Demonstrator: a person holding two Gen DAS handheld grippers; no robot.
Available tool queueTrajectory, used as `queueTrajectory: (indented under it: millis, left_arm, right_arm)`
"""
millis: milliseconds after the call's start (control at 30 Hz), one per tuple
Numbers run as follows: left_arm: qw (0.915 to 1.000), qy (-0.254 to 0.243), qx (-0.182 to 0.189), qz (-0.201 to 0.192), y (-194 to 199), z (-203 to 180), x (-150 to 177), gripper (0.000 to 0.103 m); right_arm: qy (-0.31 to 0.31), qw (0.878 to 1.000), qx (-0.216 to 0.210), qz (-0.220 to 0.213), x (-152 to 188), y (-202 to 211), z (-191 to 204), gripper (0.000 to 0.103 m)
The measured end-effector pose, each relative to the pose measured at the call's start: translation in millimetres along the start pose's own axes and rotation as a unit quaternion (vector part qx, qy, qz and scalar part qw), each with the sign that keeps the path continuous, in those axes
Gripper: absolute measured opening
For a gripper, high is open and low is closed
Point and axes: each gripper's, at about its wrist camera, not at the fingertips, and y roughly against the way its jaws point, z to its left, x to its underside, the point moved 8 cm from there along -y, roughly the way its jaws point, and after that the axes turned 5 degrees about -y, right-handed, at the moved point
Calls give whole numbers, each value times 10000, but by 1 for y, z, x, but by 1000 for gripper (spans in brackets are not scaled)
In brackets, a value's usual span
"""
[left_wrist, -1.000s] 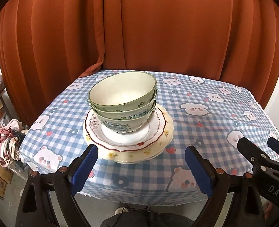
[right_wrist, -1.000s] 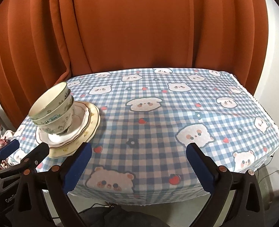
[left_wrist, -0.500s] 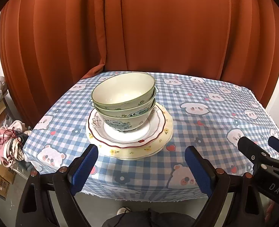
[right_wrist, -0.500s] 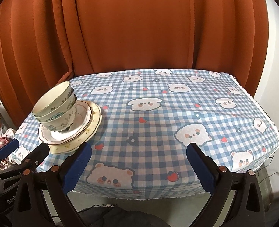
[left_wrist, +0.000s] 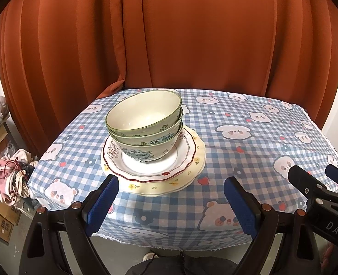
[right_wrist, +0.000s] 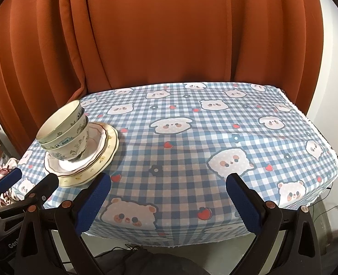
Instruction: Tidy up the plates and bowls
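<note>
Rust curtain [left_wrist: 192, 34] backs a checked tablecloth [right_wrist: 192, 155]. Nested bowls [left_wrist: 146, 126] sit on stacked plates [left_wrist: 169, 178] near its left front corner; left gripper [left_wrist: 171, 202] and right gripper [right_wrist: 167, 202] gape, empty, so stacking seems done.

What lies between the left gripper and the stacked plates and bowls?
Only bare blue checked tablecloth separates the open left gripper from the cream flowered bottom plate, as the left wrist view shows.

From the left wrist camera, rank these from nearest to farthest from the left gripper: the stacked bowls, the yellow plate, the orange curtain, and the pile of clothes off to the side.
From the left gripper:
1. Yellow plate, just ahead, bottom of the stack, its rim at the table's near edge.
2. Stacked bowls, on the plates, a little farther back.
3. Pile of clothes, off the table at the far left, lower down.
4. Orange curtain, behind the table.
</note>
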Motion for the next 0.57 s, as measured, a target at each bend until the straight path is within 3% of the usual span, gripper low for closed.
queueTrajectory:
  millis: [567]
  left_arm:
    - [10000,15,20,16,-3,-5,-1,94]
  right_arm:
    - [10,10000,27,6,-2,-2,-6,102]
